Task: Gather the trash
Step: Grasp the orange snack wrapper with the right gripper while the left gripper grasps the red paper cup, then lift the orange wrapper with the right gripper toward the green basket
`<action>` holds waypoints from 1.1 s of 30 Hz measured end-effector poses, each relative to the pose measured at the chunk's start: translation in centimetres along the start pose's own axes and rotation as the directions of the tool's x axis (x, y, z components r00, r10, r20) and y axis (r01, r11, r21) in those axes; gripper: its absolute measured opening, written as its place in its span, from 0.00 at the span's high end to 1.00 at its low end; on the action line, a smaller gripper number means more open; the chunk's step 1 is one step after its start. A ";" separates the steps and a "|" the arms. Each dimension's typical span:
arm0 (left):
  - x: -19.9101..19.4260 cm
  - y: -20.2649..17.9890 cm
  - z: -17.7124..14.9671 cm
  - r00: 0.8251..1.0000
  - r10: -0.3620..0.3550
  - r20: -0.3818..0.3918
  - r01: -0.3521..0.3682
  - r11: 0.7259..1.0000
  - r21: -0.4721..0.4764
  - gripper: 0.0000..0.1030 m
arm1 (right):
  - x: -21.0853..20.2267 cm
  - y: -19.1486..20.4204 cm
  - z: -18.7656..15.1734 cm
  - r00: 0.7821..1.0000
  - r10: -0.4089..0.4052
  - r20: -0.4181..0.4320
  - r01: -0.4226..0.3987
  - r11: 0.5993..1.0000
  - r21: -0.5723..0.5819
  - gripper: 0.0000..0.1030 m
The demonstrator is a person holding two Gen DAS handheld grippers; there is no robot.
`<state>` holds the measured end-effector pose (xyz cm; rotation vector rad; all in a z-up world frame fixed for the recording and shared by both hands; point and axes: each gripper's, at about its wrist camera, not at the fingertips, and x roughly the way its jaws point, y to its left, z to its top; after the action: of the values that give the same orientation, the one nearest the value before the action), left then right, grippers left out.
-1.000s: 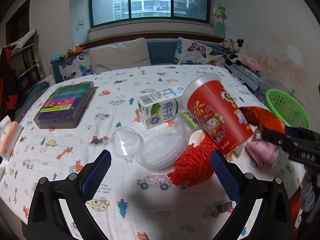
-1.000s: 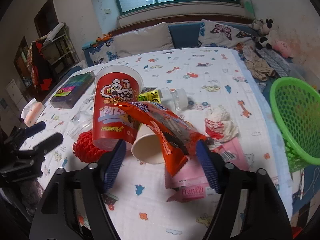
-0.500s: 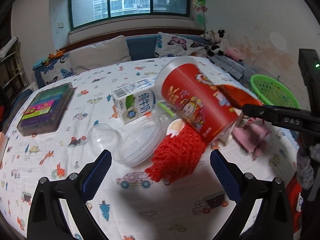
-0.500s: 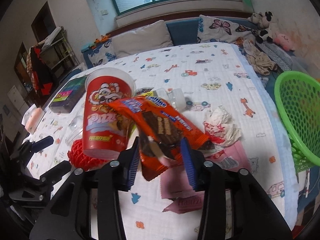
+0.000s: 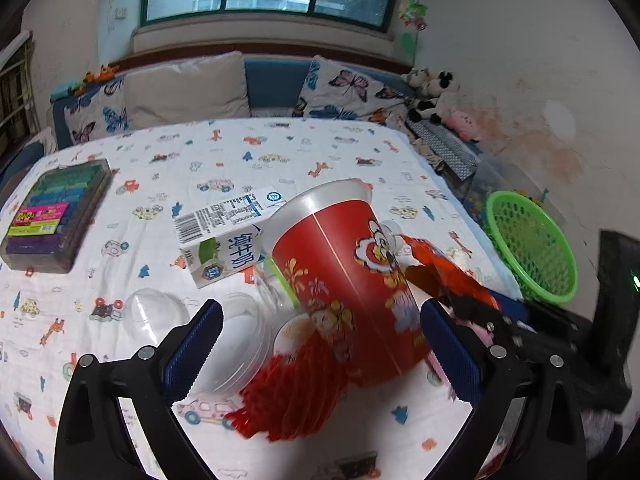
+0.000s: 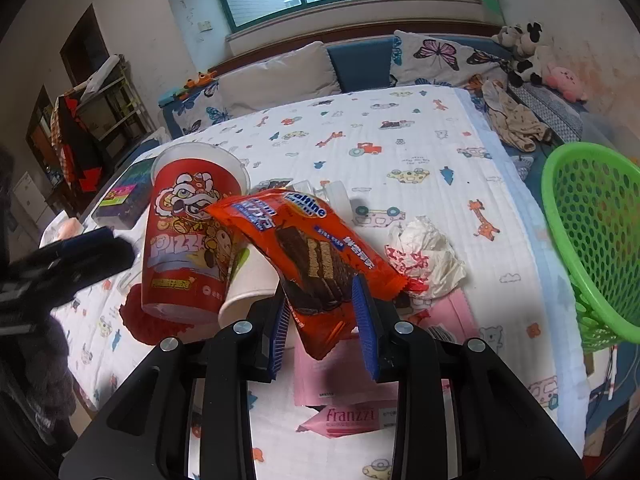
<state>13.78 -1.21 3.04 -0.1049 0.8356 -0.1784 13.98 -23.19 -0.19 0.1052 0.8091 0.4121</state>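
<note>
My right gripper point(image 6: 322, 294) is shut on an orange wafer wrapper point(image 6: 304, 240) and holds it above the table; the wrapper also shows in the left wrist view point(image 5: 444, 276). My left gripper point(image 5: 318, 328) is open, its jaws either side of a tall red pizza cup point(image 5: 348, 280) that leans on a red mesh sleeve point(image 5: 296, 396). The cup also shows in the right wrist view point(image 6: 188, 236). A milk carton point(image 5: 224, 240), clear plastic lids point(image 5: 240, 340), a paper cup point(image 6: 248, 300), crumpled tissue point(image 6: 424, 256) and pink wrappers point(image 6: 348, 376) lie around them.
A green mesh basket point(image 6: 596, 236) stands off the table's right edge; it also shows in the left wrist view point(image 5: 532, 248). A box of coloured items point(image 5: 56, 216) lies at the far left. Cushions and soft toys line the sofa behind.
My right gripper has closed on the orange wrapper and lifted it. My left gripper has moved in closer to the red cup, still open.
</note>
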 end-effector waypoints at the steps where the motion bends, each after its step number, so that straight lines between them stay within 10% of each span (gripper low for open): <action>1: 0.4 0.0 0.2 1.000 0.002 -0.008 -0.003 1.000 -0.005 0.07 | 0.0 -0.1 0.0 1.000 0.001 0.002 -0.001 1.000 0.002 0.64; 12: 3.2 -0.3 1.3 0.998 0.000 -0.069 -0.003 0.999 -0.054 0.07 | -1.0 -2.0 0.7 0.995 0.096 -0.015 -0.096 0.995 -0.004 0.27; 33: 4.3 -0.2 2.4 0.994 -0.076 -0.081 0.071 0.995 -0.067 0.30 | -0.5 -5.4 2.7 0.989 0.134 -0.060 -0.136 0.991 -0.022 0.22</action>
<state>18.41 -2.25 1.54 -0.1892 0.9217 -0.2268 17.29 -28.22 0.68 0.1249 0.8564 0.5555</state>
